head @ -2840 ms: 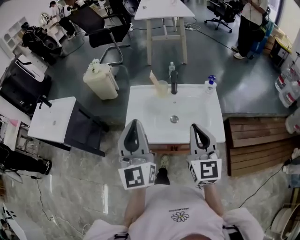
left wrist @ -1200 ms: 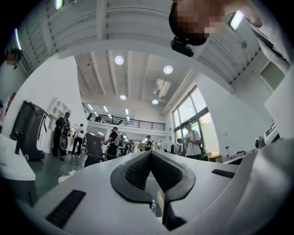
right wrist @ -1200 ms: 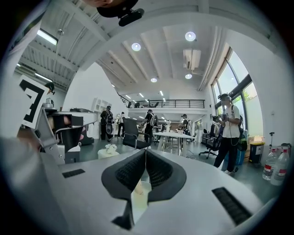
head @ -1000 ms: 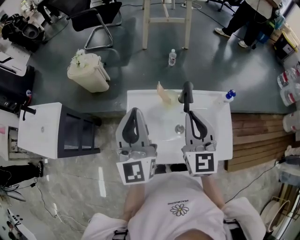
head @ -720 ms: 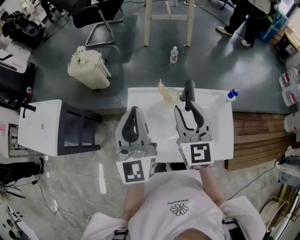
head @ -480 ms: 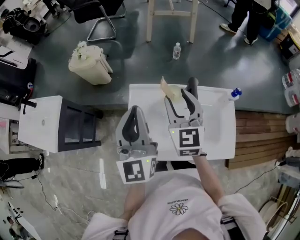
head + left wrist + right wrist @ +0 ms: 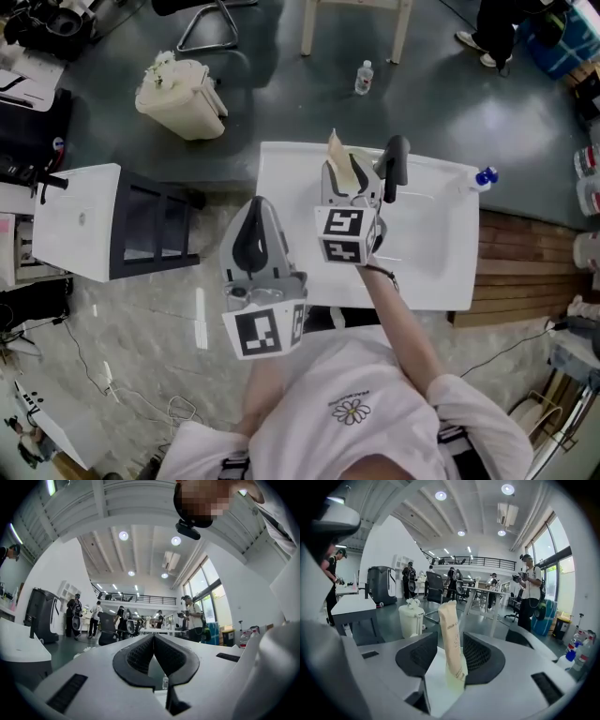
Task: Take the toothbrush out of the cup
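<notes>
Right gripper point(image 7: 449, 640): jaws are standing apart, bracketing the toothbrush point(image 7: 450, 620). The right jaw is sitting just beside the wrapper; no clamp showing. The toothbrush, in its beige wrapper, is standing tilted in the cup point(image 7: 453, 682) at the far edge of the sink point(image 7: 427, 258), left of the tap point(image 7: 396, 161).

Left gripper point(image 7: 153, 641): jaws are meeting at the tips, carrying nothing, hanging near the body, well apart from the cup.

Progress, as judged: the approach is done and nothing is lifted. Closing on the wrapper and drawing it up and clear of the rim are still waiting.
</notes>
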Tool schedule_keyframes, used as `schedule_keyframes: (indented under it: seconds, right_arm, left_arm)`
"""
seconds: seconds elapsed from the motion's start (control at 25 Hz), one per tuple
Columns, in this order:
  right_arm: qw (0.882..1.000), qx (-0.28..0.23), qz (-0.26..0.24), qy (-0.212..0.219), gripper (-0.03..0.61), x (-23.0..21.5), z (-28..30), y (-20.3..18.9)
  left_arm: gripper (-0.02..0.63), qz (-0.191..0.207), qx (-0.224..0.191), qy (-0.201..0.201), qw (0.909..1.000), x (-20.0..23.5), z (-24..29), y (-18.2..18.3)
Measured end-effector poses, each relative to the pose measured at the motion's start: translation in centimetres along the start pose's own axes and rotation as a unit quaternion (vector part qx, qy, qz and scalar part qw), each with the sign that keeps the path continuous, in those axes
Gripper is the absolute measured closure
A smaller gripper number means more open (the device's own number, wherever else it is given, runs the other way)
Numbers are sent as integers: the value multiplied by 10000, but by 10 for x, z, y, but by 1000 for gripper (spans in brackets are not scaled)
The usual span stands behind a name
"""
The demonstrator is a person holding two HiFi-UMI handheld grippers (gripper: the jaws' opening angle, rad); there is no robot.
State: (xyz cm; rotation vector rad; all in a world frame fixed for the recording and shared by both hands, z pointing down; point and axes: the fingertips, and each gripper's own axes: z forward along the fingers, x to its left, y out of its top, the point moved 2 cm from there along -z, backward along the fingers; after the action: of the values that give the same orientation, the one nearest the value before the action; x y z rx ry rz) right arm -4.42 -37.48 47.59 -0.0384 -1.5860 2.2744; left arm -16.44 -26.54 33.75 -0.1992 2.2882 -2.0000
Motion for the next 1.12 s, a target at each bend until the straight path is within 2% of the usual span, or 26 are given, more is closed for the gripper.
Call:
schedule_keyframes:
  seconds: [0.2,0.32,0.4,0.72,1.12]
  right_arm:
    - [9996,261,117,-86,453,-5,15,-12]
    - [9992,309,190,-146,526,-9,17,-16]
    - [9990,341,231,-181,549,-11,15,-18]
    - [9991,318,255,-131,557,-10,10,-19]
    - [9945,-295,1004,51,558,-39,-39,46]
  left_arm:
    - [597,9,97,93,9999,2,1,-4]
    - [597,13,121,124,9998,2,1,-5]
    - [597,18,129,126,9998,0,1,-5]
    - [597,1,63,111,9999,-5,0,-3]
    - [597,-63,-332,-38,9994,-19,7,27]
